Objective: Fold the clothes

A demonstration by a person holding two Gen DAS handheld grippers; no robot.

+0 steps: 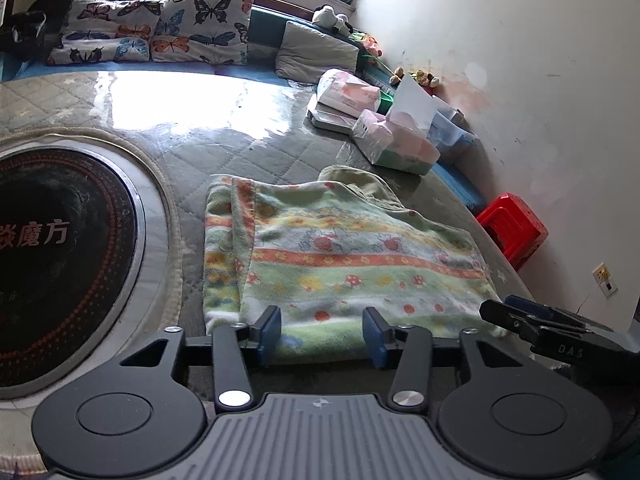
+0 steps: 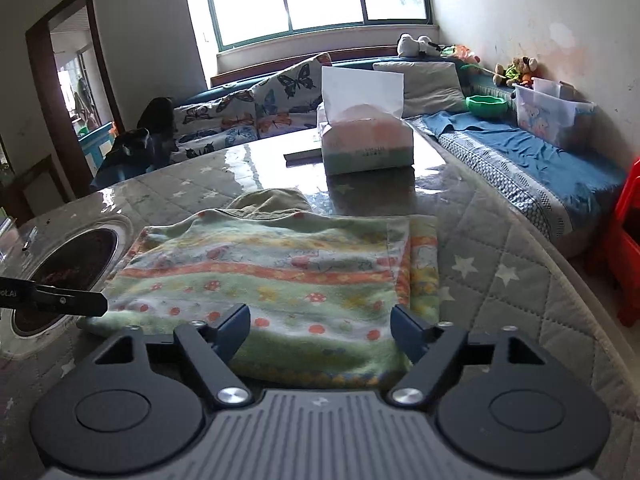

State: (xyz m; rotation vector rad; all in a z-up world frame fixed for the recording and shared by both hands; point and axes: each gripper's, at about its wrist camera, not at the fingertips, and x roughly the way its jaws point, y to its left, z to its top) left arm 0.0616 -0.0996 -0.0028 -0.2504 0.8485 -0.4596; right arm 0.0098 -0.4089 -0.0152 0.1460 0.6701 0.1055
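Note:
A fleecy garment with green, orange and yellow patterned stripes lies folded flat on the quilted table cover; its sleeve side is folded over at the left edge. It also shows in the right wrist view. My left gripper is open, its fingers just above the garment's near hem. My right gripper is open over the near hem further right, and it shows at the right edge of the left wrist view. Nothing is held.
A round black cooktop is set in the table left of the garment. Tissue packs and a flat device stand behind it. A red stool, a sofa with butterfly cushions and a white wall surround the table.

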